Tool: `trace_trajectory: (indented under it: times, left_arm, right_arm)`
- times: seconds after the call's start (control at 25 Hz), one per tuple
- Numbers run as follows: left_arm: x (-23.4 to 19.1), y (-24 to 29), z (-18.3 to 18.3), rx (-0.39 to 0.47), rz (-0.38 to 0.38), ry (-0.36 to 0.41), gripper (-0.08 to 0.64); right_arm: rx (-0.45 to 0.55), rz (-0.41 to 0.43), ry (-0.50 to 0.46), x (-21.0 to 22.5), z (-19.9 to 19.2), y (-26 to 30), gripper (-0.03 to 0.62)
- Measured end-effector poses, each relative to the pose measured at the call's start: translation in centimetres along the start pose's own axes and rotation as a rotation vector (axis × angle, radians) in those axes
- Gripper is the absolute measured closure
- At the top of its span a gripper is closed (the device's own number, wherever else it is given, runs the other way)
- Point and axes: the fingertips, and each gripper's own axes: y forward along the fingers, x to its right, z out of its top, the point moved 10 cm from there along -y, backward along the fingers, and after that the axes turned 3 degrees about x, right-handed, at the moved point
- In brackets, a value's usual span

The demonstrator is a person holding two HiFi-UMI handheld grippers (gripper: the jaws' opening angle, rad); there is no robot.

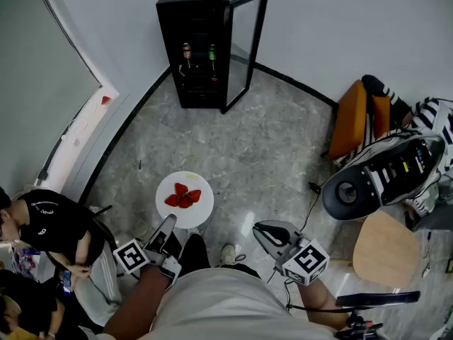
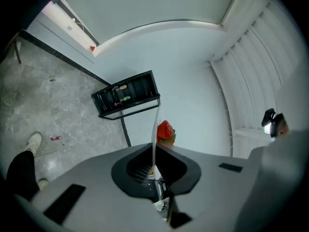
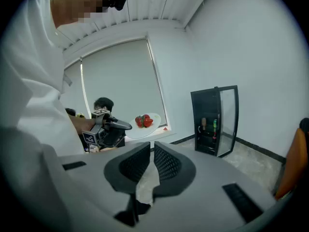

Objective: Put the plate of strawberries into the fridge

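Above the floor [image 1: 269,161], left gripper [image 1: 166,227] grips the level plate [image 1: 202,211] at its edge, far rim toward fridge [image 1: 195,48].

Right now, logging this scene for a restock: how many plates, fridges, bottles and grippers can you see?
round white plate: 1
black glass-door fridge: 1
drink bottles visible inside it: 2
left gripper and right gripper: 2
Total: 6

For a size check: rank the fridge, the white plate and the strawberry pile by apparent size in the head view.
Largest: fridge.
Next: white plate, though it is nearer the camera.
Smallest: strawberry pile.
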Motion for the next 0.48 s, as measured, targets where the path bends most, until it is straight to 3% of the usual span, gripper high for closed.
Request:
trace_trajectory:
  times: [0.2,0.48]
  left_arm:
    - [-0.1,2.8,1.7,-0.018,-0.030,-0.024,0.540]
    - [-0.3,8.0,8.2,-0.062,-0.065,-0.023,0.540]
  right_arm:
    - [-0.006,-0.035,-0.019,1.9,1.5,1.3,0.555]
    - [-0.019,-0.057,-0.020,5.2,5.8,7.3,0.554]
